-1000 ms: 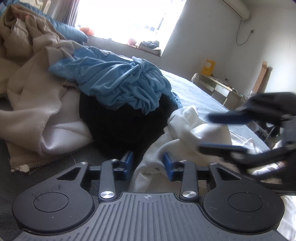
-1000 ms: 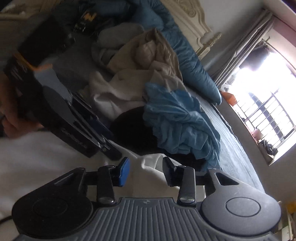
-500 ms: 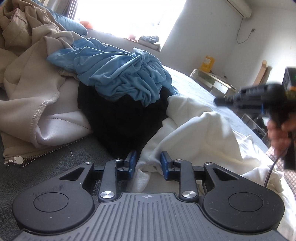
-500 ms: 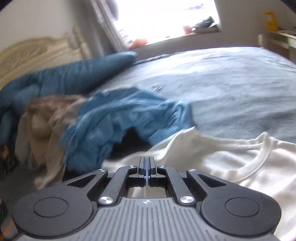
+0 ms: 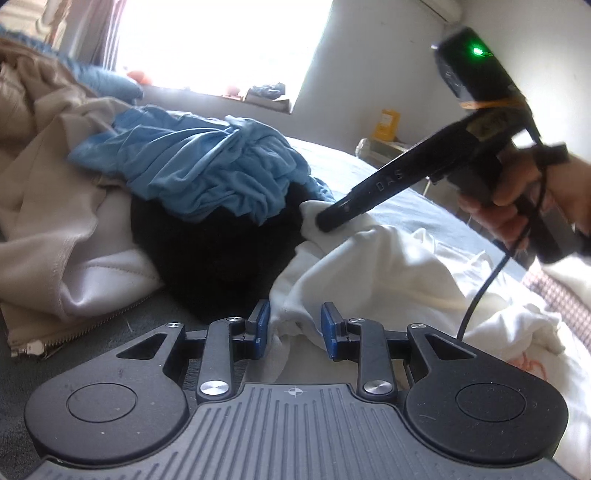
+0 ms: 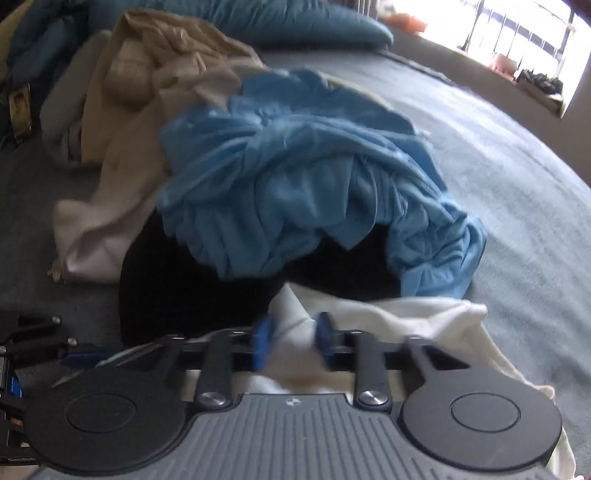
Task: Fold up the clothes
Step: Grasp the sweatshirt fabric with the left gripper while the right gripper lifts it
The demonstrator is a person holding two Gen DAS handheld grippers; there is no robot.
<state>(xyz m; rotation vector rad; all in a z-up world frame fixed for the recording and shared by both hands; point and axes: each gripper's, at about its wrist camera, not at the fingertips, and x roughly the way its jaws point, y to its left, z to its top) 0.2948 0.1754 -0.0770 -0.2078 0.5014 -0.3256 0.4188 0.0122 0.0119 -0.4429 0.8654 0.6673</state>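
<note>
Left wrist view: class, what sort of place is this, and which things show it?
Most likely a bedroom. A heap of unfolded clothes, topped by a blue shirt, lies on a bed covered in grey-blue; a blue pillow lies at its head, beside a bright window.

Bright window [image 5: 221,44], yellow container [image 5: 386,121], blue pillow [image 6: 295,18], grey bedcover [image 6: 517,184]
</note>
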